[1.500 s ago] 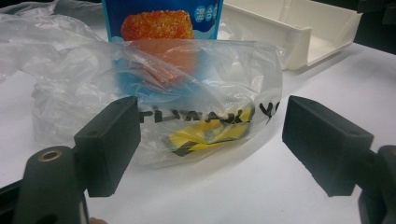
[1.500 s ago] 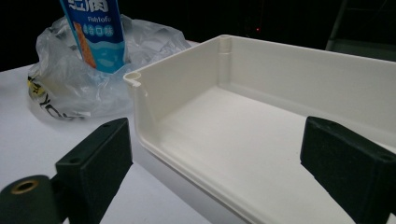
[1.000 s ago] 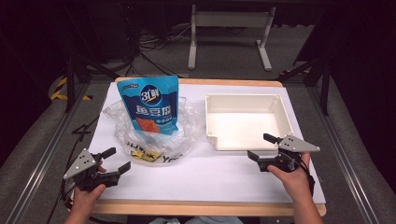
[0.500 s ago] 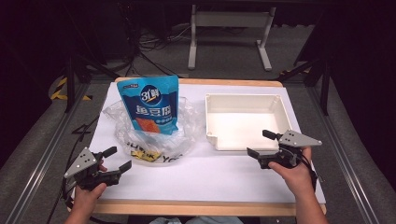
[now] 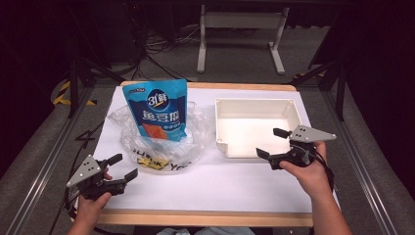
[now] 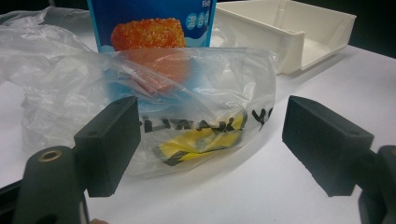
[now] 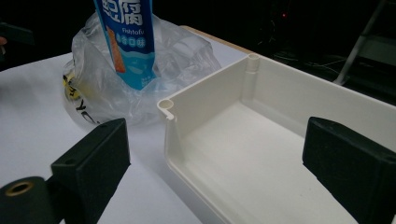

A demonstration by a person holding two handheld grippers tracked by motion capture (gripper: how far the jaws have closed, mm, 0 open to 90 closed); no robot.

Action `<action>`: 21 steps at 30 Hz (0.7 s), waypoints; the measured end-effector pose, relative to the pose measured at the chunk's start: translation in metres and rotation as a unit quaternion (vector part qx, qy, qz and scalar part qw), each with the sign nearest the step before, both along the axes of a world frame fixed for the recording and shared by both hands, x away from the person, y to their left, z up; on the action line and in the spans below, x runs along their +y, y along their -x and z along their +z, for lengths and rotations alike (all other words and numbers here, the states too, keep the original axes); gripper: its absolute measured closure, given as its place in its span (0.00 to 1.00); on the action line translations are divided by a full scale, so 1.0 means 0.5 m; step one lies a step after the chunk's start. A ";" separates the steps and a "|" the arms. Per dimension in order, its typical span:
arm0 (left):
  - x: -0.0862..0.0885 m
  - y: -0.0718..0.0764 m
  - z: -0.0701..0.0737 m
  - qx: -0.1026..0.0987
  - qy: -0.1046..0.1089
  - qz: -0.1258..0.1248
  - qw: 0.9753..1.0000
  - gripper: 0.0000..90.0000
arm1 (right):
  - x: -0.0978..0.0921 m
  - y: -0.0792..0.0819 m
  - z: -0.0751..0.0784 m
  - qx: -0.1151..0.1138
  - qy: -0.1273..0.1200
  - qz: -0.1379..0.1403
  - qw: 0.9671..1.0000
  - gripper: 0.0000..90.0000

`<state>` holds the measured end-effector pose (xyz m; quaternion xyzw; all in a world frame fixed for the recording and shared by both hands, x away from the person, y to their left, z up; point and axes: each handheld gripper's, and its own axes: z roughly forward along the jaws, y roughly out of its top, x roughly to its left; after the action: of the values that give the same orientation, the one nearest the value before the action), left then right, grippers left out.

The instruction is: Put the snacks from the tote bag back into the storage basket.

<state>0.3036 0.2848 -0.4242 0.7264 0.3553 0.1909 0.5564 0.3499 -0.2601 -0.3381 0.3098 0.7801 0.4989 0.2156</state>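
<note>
The blue snack pouch (image 5: 157,110) stands up tall inside the clear plastic bag (image 5: 159,142), on the left half of the table (image 5: 205,186). The white tray (image 5: 254,125) sits just beside the bag, to its right, and it has nothing in it.

I think my job here is to get the pouch out of the bag. My left gripper (image 5: 119,167) is near the front of the bag, not touching it, and its jaws stand wide apart. In the left gripper view the bag's front wall is right between them. My right gripper (image 5: 272,142) hangs over the near edge of the tray, jaws wide too, holding nothing.

To do this well, I would pinch the bag low down with the left gripper so it cannot slide. Then I would take the pouch by its flat top edge with the right one and lift straight up. If I grab only thin film, the bag may come up with the pouch.

The bag is thin, soft and crinkly, with shiny folds, black letters and a yellow patch near the bottom. The pouch is smooth and glossy, flat like a pillow, with a picture of an orange crumbly square. The tray is hard plastic, boxy, with round posts at its corners. The table top is white and flat.
</note>
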 end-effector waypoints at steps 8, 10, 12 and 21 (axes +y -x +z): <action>0.001 0.000 0.000 0.000 0.000 0.000 1.000 0.22 | 0.004 -0.011 0.031 0.002 -0.028 0.019 0.999 0.08; 0.000 0.001 0.000 -0.001 0.001 -0.001 1.000 0.22 | 0.008 -0.010 0.040 -0.004 -0.028 0.024 0.999 0.08; 0.000 0.001 0.000 -0.001 0.001 -0.001 1.000 0.22 | 0.010 -0.011 0.043 -0.005 -0.027 0.027 0.999 0.08; 0.000 0.000 0.001 -0.002 0.003 -0.003 1.000 0.22 | 0.026 -0.029 0.077 -0.008 -0.015 0.050 0.999 0.08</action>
<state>0.3033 0.2849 -0.4238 0.7256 0.3528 0.1895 0.5596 0.3643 -0.2472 -0.2997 0.2693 0.7854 0.5231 0.1921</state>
